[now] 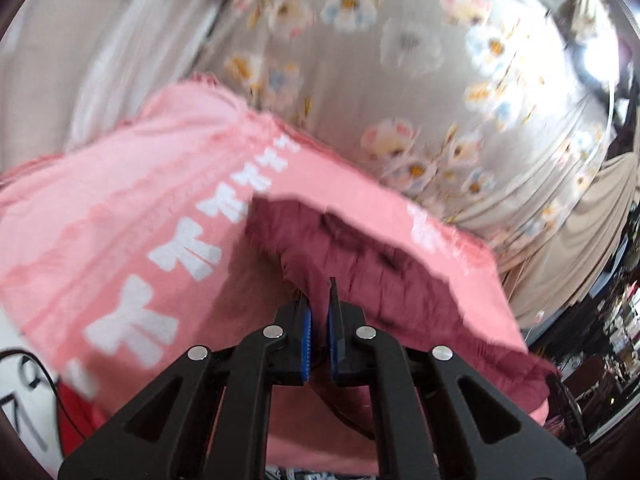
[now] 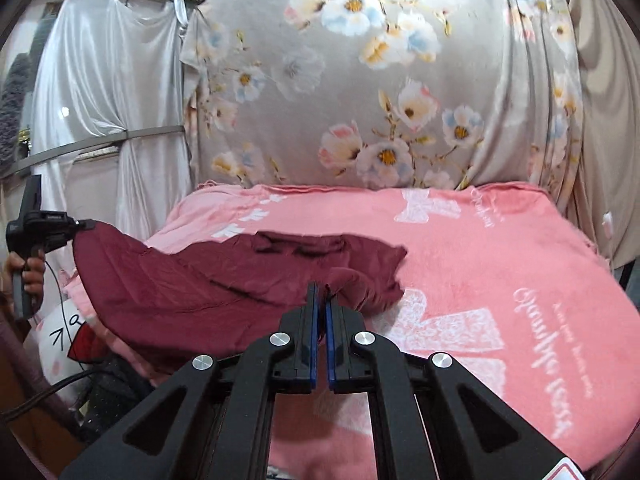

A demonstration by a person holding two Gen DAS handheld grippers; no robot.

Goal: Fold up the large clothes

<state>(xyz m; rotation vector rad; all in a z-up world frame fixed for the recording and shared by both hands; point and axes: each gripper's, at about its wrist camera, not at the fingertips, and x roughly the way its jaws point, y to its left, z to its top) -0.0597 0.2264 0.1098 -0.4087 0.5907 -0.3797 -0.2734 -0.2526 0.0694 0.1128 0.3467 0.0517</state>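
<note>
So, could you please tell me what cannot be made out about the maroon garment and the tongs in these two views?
- Left wrist view: motion blur smears the maroon garment; its outline is unclear.
- Left wrist view: the left tongs hide the pinched fabric.
- Right wrist view: the garment's near edge hangs past the pink blanket, hidden behind the right tongs.
- Right wrist view: the blanket's lettering is too distorted to read.

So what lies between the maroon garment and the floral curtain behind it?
Only the pink blanket, running from the maroon garment back to the floral curtain, seen in the right wrist view.
</note>
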